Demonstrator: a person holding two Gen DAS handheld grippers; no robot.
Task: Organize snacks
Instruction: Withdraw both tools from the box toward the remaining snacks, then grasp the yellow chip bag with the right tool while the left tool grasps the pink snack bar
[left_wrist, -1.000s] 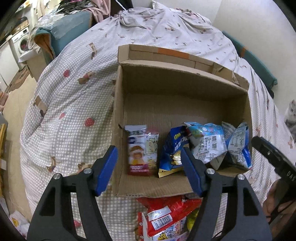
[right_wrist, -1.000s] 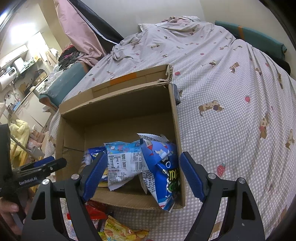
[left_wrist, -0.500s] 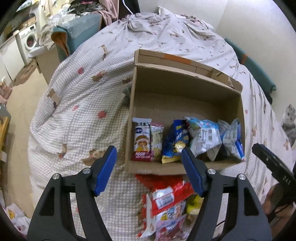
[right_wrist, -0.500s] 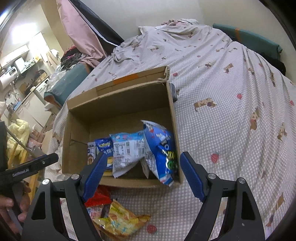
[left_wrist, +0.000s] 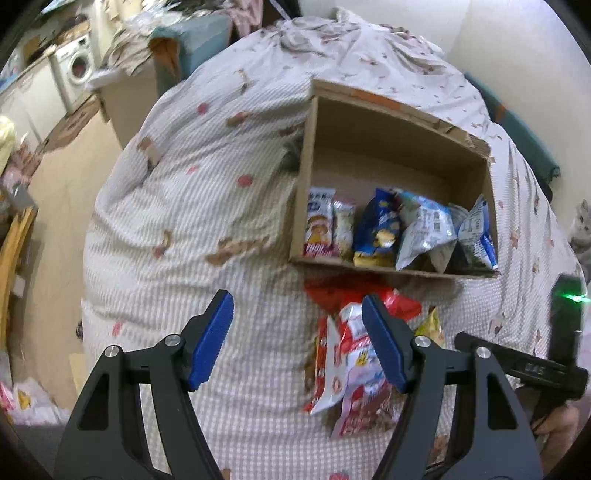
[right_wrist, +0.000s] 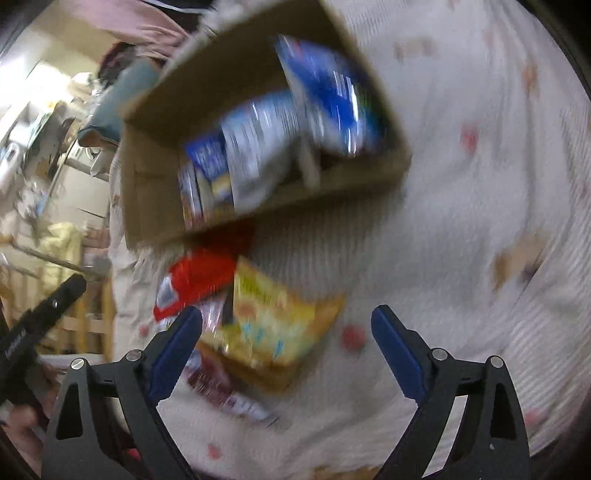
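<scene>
Left wrist view: left gripper (left_wrist: 297, 338) spread wide, holding nothing, above checked bedspread (left_wrist: 177, 206). Cardboard box (left_wrist: 391, 155) ahead, packets standing along its near wall. Loose snack pile (left_wrist: 354, 354) on bedspread just before box. Right wrist view, blurred: right gripper (right_wrist: 286, 345) likewise wide apart and unladen, over yellow packet (right_wrist: 273, 325).

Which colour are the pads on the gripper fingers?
Blue pads; clearest in the left wrist view.

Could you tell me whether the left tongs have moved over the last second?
Yes. The left tongs have pulled back from the cardboard box, now hanging over the loose packets.
</scene>
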